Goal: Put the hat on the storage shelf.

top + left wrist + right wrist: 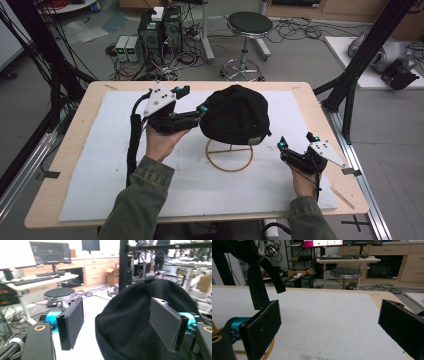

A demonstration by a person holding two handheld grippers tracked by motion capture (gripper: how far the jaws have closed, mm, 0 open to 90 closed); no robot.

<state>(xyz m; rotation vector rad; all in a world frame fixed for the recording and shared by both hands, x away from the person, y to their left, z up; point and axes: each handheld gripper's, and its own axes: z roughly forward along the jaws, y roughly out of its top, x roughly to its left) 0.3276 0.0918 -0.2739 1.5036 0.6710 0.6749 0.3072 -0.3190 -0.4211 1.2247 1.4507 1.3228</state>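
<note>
Forearms in olive-green sleeves [145, 200] come in from the near edge of the table, one hand on each tool. Left hand [161, 141] palm-up, cradling the left gripper [196, 102] from beneath, its grey three-cornered plate [158, 98] on top, pointed across toward the black beanie [235, 114]. Left jaws stand wide apart: one teal-tipped finger lies at the beanie's near-left edge, the other well clear of the fabric behind it. Beanie sits on a tan wire stand [229, 155] whose ring base rests on the white mat [100, 165]; a small label [254, 140] shows on the brim. Right hand [302, 182] low at the right side, gripper angled up and to the left; right gripper [296, 140] jaws spread open, nothing between them, short of the brim and to its right. Left gripper view: the beanie [135, 322] bulks between and beyond the two padded fingers [73, 321], lying closer to the right-hand pad; whether that pad touches the knit I cannot tell. Nothing gripped. Right gripper view: pads [263, 323] wide apart over bare mat [324, 322], a curve of the wire stand [268, 351] beside the left-hand pad, and a black strap [258, 285] hanging in at upper left. A round stool [345, 272] stands beyond the table's far edge.
</note>
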